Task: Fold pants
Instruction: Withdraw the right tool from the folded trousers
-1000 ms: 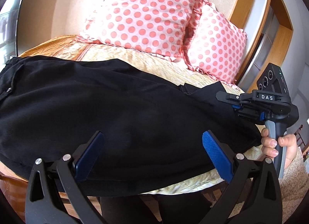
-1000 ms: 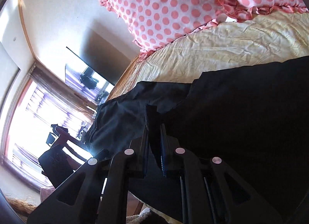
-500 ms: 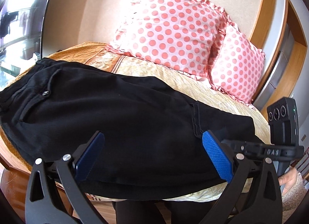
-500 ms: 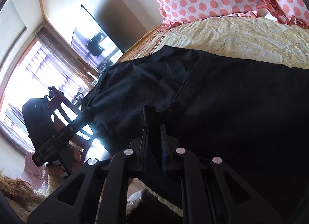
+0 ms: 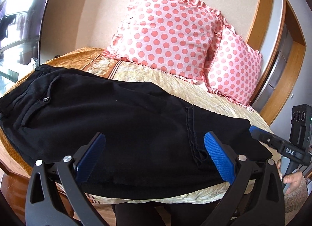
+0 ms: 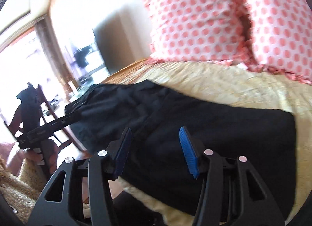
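Bed [image 5: 195, 93]: cream and orange cover, filling the middle of both views; the pants lie on it.
Black pants [image 5: 117, 124]: folded lengthwise and spread flat along the near edge of the bed, across the centre of the left wrist view; waistband with a button [image 5: 46, 100] at the left of the frame, hem seam at lower right.
Polka-dot pillows [image 5: 171, 30]: two pink ones, upright against the wall in the upper right of the frame, well apart from the pants.
Left gripper [image 5: 154, 157]: blue-padded fingers spread wide, empty, over the near edge of the pants.
Right gripper [image 6: 155, 151]: fingers parted, holding nothing, above the pants' end; view blurred.
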